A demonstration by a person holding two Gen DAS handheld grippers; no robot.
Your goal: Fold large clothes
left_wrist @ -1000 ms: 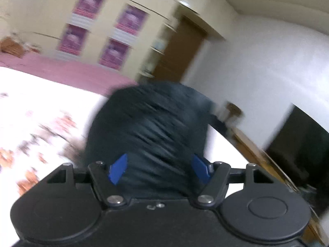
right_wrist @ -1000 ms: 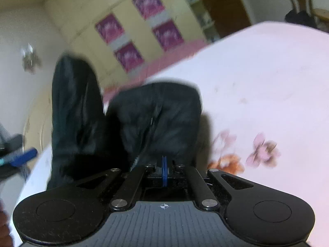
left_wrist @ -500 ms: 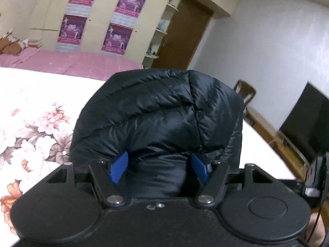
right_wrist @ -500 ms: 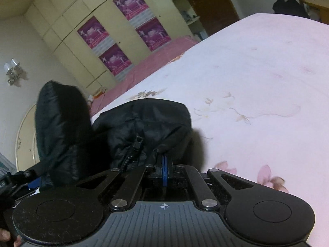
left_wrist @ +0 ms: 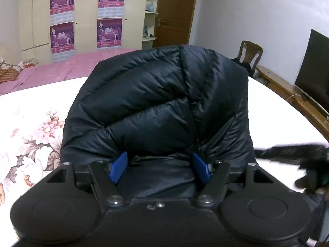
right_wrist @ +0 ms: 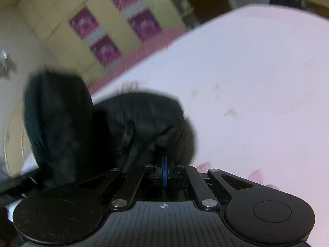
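A black quilted down jacket point(left_wrist: 164, 107) hangs bunched up above the white floral bed sheet point(left_wrist: 30, 123). My left gripper point(left_wrist: 160, 166) has its blue pads point(left_wrist: 118, 165) wide apart with a thick fold of the jacket between them. In the right wrist view my right gripper point(right_wrist: 164, 164) is shut, its blue pads pressed together on an edge of the jacket point(right_wrist: 144, 119) near the zipper. Another raised part of the jacket point(right_wrist: 55, 111) shows at the left there, blurred.
The bed sheet point(right_wrist: 257, 92) spreads wide to the right. A pink bed point(left_wrist: 72, 65) and a wardrobe with posters point(left_wrist: 109, 12) lie behind. A wooden chair point(left_wrist: 249, 53), a low wooden bench point(left_wrist: 287, 90) and a dark TV point(left_wrist: 314, 68) stand at the right.
The left wrist view has steadied and swung so the jacket fills its centre. The right gripper is moving, its view now blurred, still clamped on the jacket edge.
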